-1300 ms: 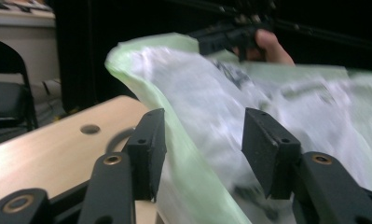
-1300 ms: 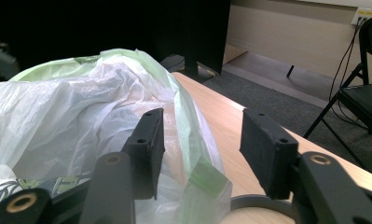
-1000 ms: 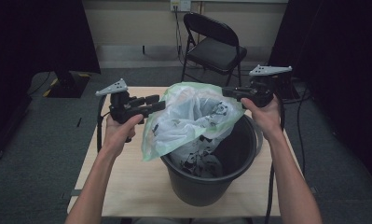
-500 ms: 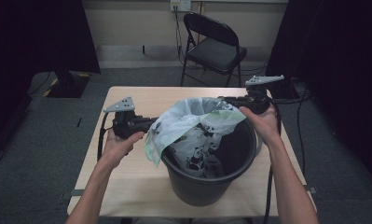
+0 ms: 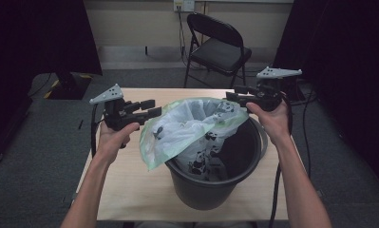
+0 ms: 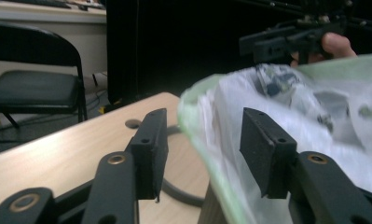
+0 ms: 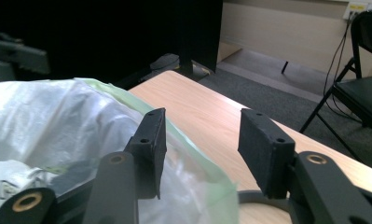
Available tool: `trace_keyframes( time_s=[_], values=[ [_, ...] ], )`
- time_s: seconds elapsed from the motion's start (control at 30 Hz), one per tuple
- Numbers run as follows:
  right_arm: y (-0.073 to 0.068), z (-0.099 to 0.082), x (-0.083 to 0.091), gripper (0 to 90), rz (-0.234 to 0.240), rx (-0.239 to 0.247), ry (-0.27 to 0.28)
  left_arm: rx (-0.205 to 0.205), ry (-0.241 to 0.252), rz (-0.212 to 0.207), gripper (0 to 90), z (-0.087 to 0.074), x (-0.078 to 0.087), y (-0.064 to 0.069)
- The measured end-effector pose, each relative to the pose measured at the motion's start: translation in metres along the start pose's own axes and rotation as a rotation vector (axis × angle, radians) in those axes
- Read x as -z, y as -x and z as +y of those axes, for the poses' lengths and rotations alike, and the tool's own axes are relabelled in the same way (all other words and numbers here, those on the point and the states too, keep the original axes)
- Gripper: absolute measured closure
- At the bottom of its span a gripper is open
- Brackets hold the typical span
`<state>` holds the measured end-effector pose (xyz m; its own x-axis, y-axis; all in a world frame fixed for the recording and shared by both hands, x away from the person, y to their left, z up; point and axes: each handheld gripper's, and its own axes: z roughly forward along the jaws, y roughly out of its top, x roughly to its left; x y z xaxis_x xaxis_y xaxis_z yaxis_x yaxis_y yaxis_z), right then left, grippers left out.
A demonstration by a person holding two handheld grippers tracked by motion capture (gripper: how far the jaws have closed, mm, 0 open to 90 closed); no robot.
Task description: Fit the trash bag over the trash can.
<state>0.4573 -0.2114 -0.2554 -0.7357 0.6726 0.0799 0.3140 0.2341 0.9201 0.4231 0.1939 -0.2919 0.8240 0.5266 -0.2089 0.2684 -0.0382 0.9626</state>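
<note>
Bucket: a dark grey plastic bucket (image 5: 211, 185) stands on the wooden table (image 5: 130, 190), toward its near edge at 6 o'clock.
Bag: a thin white liner bag with a green rim and panda prints (image 5: 187, 128) lies draped over the bucket's rim from 9 to 12 o'clock, part hanging outside, part sagging inside.
Left gripper: the left gripper (image 5: 151, 108) hangs at 9 o'clock of the bucket, jaws spread wide and holding nothing; in the left gripper view the bag's green edge (image 6: 197, 140) passes between them.
Right gripper: the right gripper (image 5: 234, 92) sits at 1 o'clock, jaws also released, the bag edge (image 7: 193, 149) lying between them.
Change: half a second ago the bag stood up taller over the opening; now it has slumped lower and spread leftward, and the left gripper has risen slightly.
Background: a black folding chair (image 5: 218, 45) stands beyond the table at 12 o'clock.
</note>
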Motion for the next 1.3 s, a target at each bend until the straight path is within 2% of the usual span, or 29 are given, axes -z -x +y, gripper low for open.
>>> trace_keyframes(
  time_s=[0.07,0.23,0.27,0.37,0.4,0.53,0.7,0.83,0.9,0.97,1.07,1.1,1.13,1.17,1.23,1.3],
  values=[
    [-0.002,0.002,0.0,51.1,0.003,0.005,0.0,-0.014,-0.007,-0.005,47.4,0.006,-0.009,0.003],
    [-0.005,0.003,0.003,51.1,0.011,0.015,0.006,-0.006,-0.02,-0.076,46.6,0.01,-0.032,0.006],
    [-0.006,0.003,0.004,51.0,0.012,0.016,0.007,-0.008,-0.028,-0.093,49.6,0.009,-0.035,0.006],
    [-0.006,0.003,0.007,50.7,0.012,0.024,0.007,-0.013,-0.046,-0.11,68.2,0.004,-0.039,0.009],
    [-0.006,0.003,0.009,50.6,0.012,0.024,0.008,-0.013,-0.04,-0.118,73.7,0.002,-0.038,0.01],
    [-0.006,0.003,0.012,49.9,0.009,0.021,0.014,-0.013,-0.014,-0.104,83.5,0.001,-0.025,0.014],
    [-0.006,0.003,0.012,48.0,0.01,0.017,0.011,-0.039,-0.003,-0.094,85.2,-0.006,-0.005,0.021],
    [-0.009,0.004,0.009,46.4,0.014,0.021,0.004,-0.051,0.01,-0.118,90.0,-0.012,0.009,0.029],
    [-0.01,0.004,0.008,46.0,0.014,0.022,0.001,-0.039,0.013,-0.133,90.0,-0.014,0.014,0.032],
    [-0.011,0.005,0.008,45.4,0.016,0.021,0.001,-0.051,0.011,-0.154,90.0,-0.016,0.018,0.038],
    [-0.011,0.006,0.007,44.9,0.023,0.022,0.002,-0.059,0.011,-0.211,89.2,-0.019,0.023,0.044],
    [-0.012,0.006,0.007,44.7,0.022,0.025,0.002,-0.065,0.019,-0.232,85.3,-0.018,0.024,0.044],
    [-0.012,0.006,0.007,44.6,0.023,0.025,0.002,-0.064,0.033,-0.233,81.1,-0.017,0.025,0.044],
    [-0.013,0.007,0.007,44.4,0.026,0.025,0.002,-0.061,0.04,-0.21,74.4,-0.014,0.025,0.043],
    [-0.013,0.006,0.007,43.8,0.031,0.025,0.002,-0.055,0.059,-0.187,66.9,-0.007,0.022,0.039],
    [-0.013,0.006,0.007,43.6,0.035,0.025,-0.001,-0.045,0.057,-0.137,57.3,0.002,0.014,0.036]
  ],
)
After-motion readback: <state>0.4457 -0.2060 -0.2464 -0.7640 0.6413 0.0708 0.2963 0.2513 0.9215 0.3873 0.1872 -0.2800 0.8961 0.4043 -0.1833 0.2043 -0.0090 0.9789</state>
